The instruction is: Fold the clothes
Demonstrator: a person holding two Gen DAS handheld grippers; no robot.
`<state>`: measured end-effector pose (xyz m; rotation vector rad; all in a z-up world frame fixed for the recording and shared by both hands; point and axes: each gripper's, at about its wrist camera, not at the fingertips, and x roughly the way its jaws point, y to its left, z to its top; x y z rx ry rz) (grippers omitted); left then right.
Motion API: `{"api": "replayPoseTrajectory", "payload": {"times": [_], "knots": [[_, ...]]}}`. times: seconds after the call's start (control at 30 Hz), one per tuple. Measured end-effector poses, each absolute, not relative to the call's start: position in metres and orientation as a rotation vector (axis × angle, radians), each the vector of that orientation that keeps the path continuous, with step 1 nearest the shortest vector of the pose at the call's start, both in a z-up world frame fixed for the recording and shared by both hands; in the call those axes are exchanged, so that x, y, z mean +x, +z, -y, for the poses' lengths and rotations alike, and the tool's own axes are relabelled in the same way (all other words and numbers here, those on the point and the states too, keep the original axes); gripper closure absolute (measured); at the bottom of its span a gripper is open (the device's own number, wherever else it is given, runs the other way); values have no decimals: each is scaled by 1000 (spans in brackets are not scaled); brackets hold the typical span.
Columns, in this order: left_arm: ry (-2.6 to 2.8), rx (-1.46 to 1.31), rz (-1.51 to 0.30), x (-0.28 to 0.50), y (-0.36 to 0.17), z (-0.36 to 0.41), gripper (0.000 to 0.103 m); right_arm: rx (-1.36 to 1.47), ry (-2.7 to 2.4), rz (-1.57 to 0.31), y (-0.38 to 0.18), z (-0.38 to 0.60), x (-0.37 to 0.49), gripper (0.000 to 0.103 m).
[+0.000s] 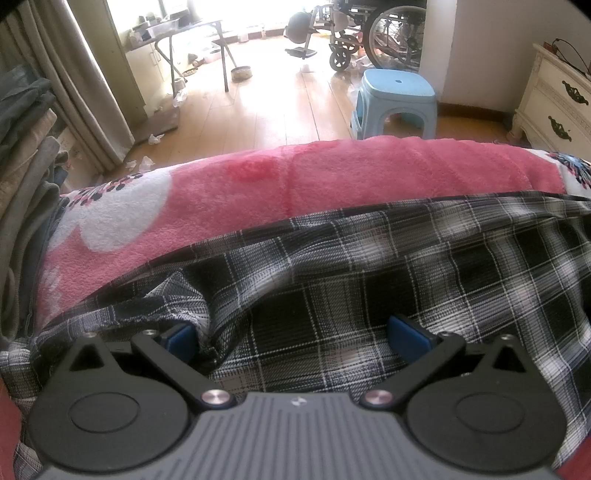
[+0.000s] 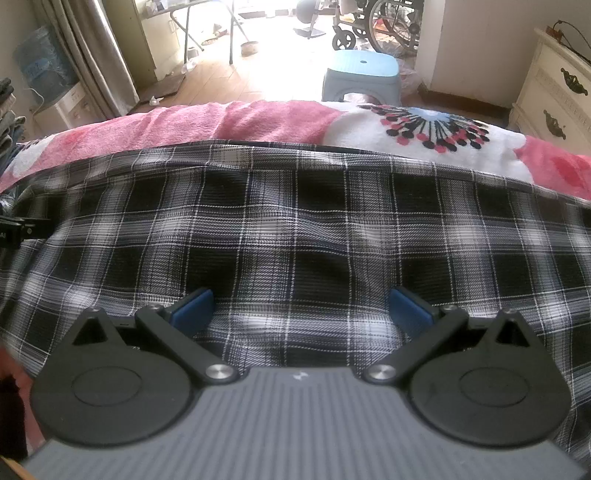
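Observation:
A black-and-white plaid garment [image 1: 369, 280] lies spread on a pink flowered blanket [image 1: 332, 177]; it fills the right wrist view [image 2: 295, 229] too. My left gripper [image 1: 295, 338] is open, low over the garment's near left part, where the cloth bunches into a fold [image 1: 177, 299] by the left blue pad [image 1: 181, 341]. My right gripper [image 2: 303, 314] is open, low over flat cloth, with nothing between its blue pads [image 2: 410, 312]. The left gripper's black edge [image 2: 18, 230] shows at the far left of the right wrist view.
The blanket [image 2: 424, 129] covers a bed whose far edge faces a wooden floor. A light blue stool [image 1: 395, 99] stands beyond it, a wheelchair [image 1: 373, 33] behind. A white dresser [image 1: 554, 99] is at right, stacked clothes [image 1: 26, 147] and curtains at left.

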<state>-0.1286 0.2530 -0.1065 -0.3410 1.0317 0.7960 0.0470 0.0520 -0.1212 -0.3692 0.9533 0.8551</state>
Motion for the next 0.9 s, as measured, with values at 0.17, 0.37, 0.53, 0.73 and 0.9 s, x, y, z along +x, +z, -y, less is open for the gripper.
{"api": "replayPoseTrajectory", "payload": {"times": [0.17,0.37,0.53,0.73,0.9], "knots": [[796,-341,-1031,-129,-107,-253,0,-369,854,-950,-121,-51,46,1],[796,-341,-1030,-129,-107,-253,0,-369,854,-948,-122,-51,46,1],[796,-341,-1029,-129,-107,-253,0,-369,854,-946,-122,-51,46,1],[796,-341,-1028,-130,-107,-253,0,-369,854,-943,-122,-52,47,1],[789,-343,-1042,-129,-104,-255,0,-369,855,-941,-122,-51,46,1]]}}
